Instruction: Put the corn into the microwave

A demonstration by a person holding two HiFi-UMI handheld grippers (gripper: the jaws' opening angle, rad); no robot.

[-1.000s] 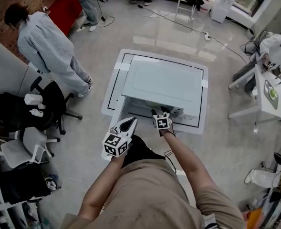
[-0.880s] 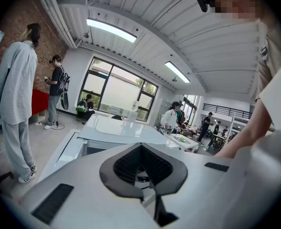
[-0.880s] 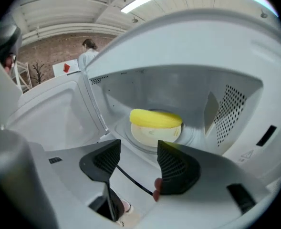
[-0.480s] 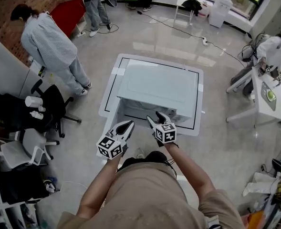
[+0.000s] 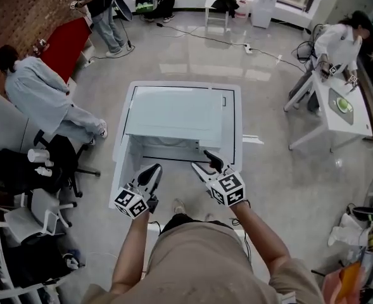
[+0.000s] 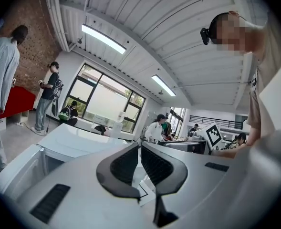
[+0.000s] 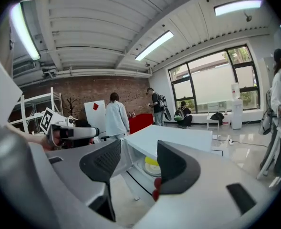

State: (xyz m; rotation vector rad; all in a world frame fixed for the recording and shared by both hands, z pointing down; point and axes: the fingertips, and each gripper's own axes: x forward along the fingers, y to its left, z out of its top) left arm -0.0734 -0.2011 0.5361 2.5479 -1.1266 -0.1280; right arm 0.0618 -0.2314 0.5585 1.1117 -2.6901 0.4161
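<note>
The corn (image 7: 151,162) lies on a plate (image 7: 146,171) inside the open microwave (image 5: 173,116), which stands on a white table (image 5: 233,132). In the right gripper view it shows straight ahead, framed in the gap between the jaws, well apart from them. The right gripper (image 5: 206,163) has its jaws spread wide with nothing between them; its tips hang just before the microwave's front, and its marker cube sits off the table's near edge. The left gripper (image 5: 150,171) hovers to the left of it, by the table's front left corner. Its jaws are drawn together to a mere sliver, and nothing is held there. It points past the microwave, so the corn does not show in its view.

A second ago the right gripper reached right up to the microwave's front, its cube over the opening. Since then it has come back toward the person, and the left gripper has also dropped back and out to the left. The corn is no longer near the right jaws. The head has turned as well, so the microwave now sits higher and more squarely in the head view.
</note>
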